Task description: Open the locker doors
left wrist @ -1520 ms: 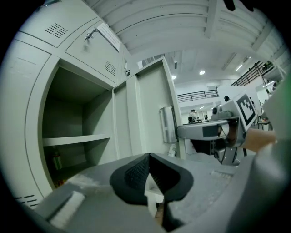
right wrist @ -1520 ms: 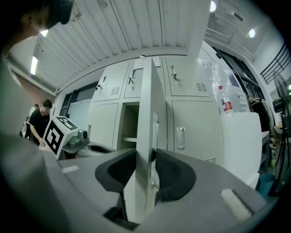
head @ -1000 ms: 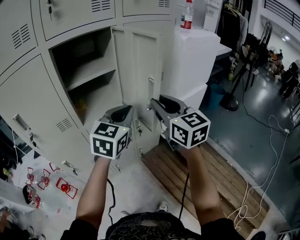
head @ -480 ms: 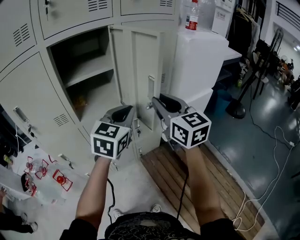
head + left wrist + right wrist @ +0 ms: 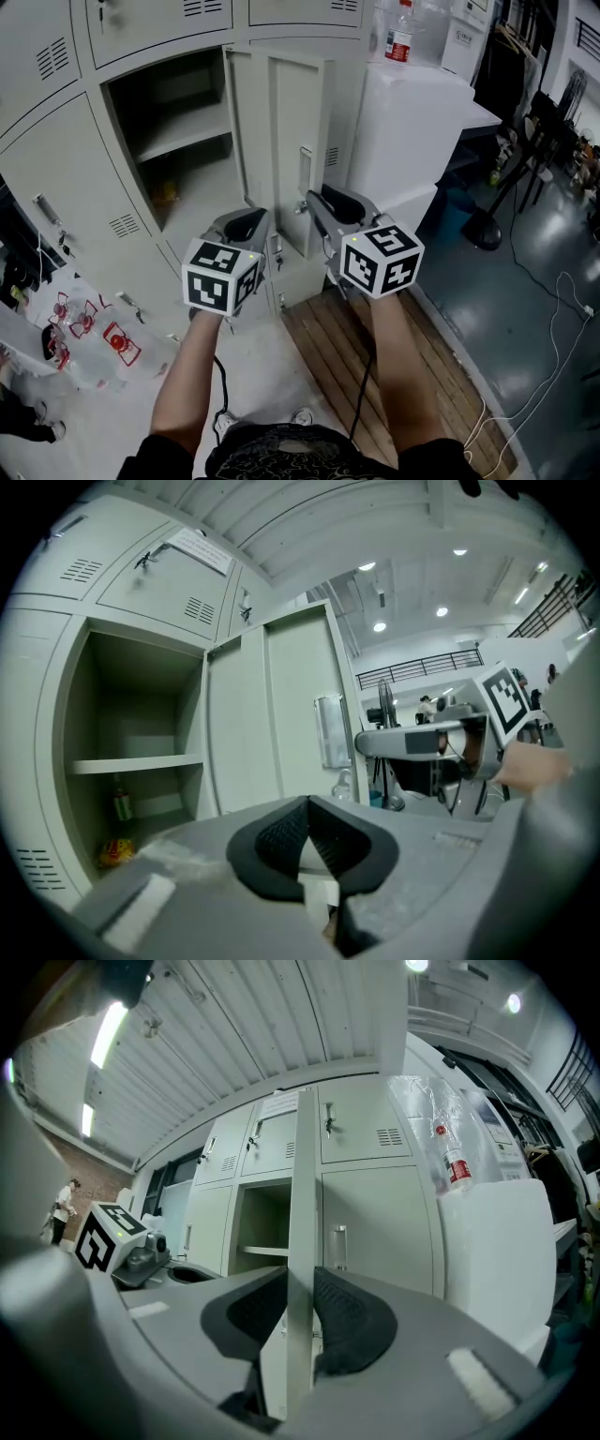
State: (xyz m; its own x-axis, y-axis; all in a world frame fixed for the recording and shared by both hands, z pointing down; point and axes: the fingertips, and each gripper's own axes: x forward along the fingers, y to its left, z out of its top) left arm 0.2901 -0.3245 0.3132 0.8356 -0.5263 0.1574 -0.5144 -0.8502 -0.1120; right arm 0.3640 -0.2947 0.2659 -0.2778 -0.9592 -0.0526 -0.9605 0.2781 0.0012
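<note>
The grey locker door point(image 5: 281, 141) stands swung open in front of me, and its compartment point(image 5: 173, 141) with one shelf is exposed. My right gripper point(image 5: 314, 204) is shut on the door's free edge near the latch. In the right gripper view the door's thin edge point(image 5: 302, 1194) runs straight up between the pads of the right gripper point(image 5: 300, 1283). My left gripper point(image 5: 246, 227) hovers just left of it, below the open compartment. It holds nothing, and in the left gripper view the pads of the left gripper point(image 5: 307, 808) meet in front of the door point(image 5: 272, 724).
Closed locker doors point(image 5: 75, 206) fill the left and top. A white cabinet point(image 5: 412, 131) with a bottle point(image 5: 401, 37) on it stands right behind the open door. A wooden pallet point(image 5: 356, 347) lies underfoot, cables point(image 5: 553, 309) at right, plastic-wrapped items point(image 5: 84, 328) at left.
Both grippers and the door stand almost as before. Only the head view has drifted slightly, showing more of the white cabinet.
</note>
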